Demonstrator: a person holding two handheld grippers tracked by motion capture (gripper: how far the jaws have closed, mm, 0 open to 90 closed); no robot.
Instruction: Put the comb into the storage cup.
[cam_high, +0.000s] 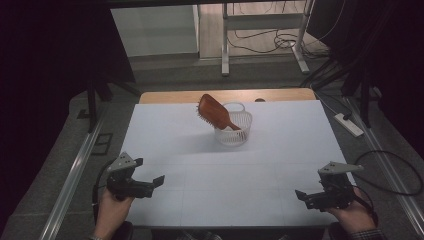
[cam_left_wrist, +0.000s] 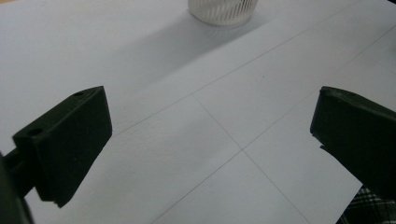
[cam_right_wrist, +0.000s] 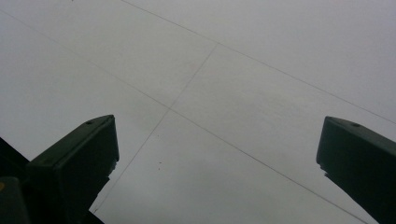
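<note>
Far ahead of both tools: wooden hairbrush (cam_high: 216, 113) leaning in white basket (cam_high: 234, 128), head poking out
Feel: probably light, stiff, smooth
Grab spot: brush head
Left tool (cam_high: 151, 186): jaws apart
Right tool (cam_high: 304, 197): apart too

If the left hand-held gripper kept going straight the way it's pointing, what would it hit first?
Probably the basket, which sits ahead between the open jaws of the left hand-held gripper. Before it lies just bare table. Depth is hard to judge.

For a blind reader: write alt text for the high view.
A brown hairbrush leans handle-down in a white basket on a white table. Near its front edge, hands hold the open left gripper and right gripper.
</note>
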